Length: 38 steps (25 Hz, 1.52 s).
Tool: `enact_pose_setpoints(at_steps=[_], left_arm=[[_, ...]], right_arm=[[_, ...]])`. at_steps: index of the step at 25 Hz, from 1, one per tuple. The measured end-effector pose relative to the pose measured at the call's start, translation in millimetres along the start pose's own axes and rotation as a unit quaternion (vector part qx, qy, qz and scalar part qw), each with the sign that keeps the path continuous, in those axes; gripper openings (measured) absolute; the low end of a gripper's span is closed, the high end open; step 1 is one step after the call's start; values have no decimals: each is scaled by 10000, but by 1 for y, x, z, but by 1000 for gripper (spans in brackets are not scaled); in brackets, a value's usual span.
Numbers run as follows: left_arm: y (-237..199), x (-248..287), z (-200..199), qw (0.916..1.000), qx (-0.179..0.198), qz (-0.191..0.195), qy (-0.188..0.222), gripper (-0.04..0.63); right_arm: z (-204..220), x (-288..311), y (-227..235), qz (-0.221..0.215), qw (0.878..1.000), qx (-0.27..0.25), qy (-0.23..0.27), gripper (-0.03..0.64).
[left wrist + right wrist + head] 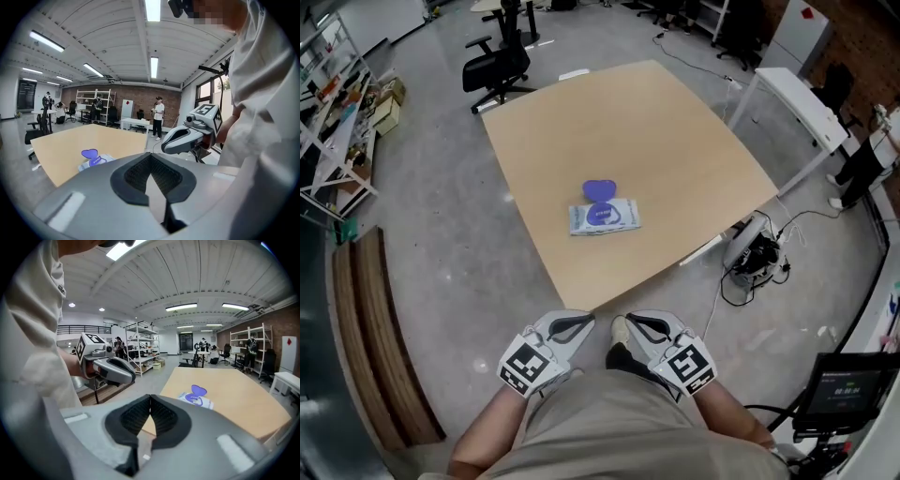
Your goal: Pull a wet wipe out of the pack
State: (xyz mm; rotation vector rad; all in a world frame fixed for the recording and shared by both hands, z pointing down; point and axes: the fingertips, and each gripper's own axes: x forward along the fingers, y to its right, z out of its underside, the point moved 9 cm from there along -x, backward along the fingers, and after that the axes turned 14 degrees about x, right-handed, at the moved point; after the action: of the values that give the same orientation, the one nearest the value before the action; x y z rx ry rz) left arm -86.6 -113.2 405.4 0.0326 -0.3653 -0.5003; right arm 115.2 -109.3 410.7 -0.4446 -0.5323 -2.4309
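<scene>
Grey left gripper and grey right gripper hover at the waist, jaws together, empty — the flat pale wipe pack, purple lid open, sits well apart on the tan wooden table. Best plan — pin it, then pinch.

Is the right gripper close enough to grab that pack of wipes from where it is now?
Probably not yet. The right gripper is held by the person's waist, short of the table, while the pack lies near its middle. Nothing stands in the way, and its purple lid is open.
</scene>
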Motion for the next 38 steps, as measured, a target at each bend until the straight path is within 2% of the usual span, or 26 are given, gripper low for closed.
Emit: enact_pose_setpoints(at_steps=[8, 14, 19, 25, 38], left_arm=[[-56, 83, -9, 9990, -115, -343, -264, 6], [-93, 110, 1, 9972, -246, -481, -525, 6], [-127, 128, 25, 9954, -382, -447, -763, 6], [-169, 134, 55, 9928, -490, -390, -1025, 6], [-241, 162, 137, 9868, -649, -74, -1485, 6]], right_arm=[[-16, 20, 107, -339, 9991, -159, -193, 3], [-26, 45, 154, -409, 9986, -192, -285, 3], [-29, 79, 177, -354, 9983, -85, -446, 3], [-38, 120, 179, -244, 9973, -158, -675, 6], [-17, 215, 230, 415, 9900, 169, -1338, 14]])
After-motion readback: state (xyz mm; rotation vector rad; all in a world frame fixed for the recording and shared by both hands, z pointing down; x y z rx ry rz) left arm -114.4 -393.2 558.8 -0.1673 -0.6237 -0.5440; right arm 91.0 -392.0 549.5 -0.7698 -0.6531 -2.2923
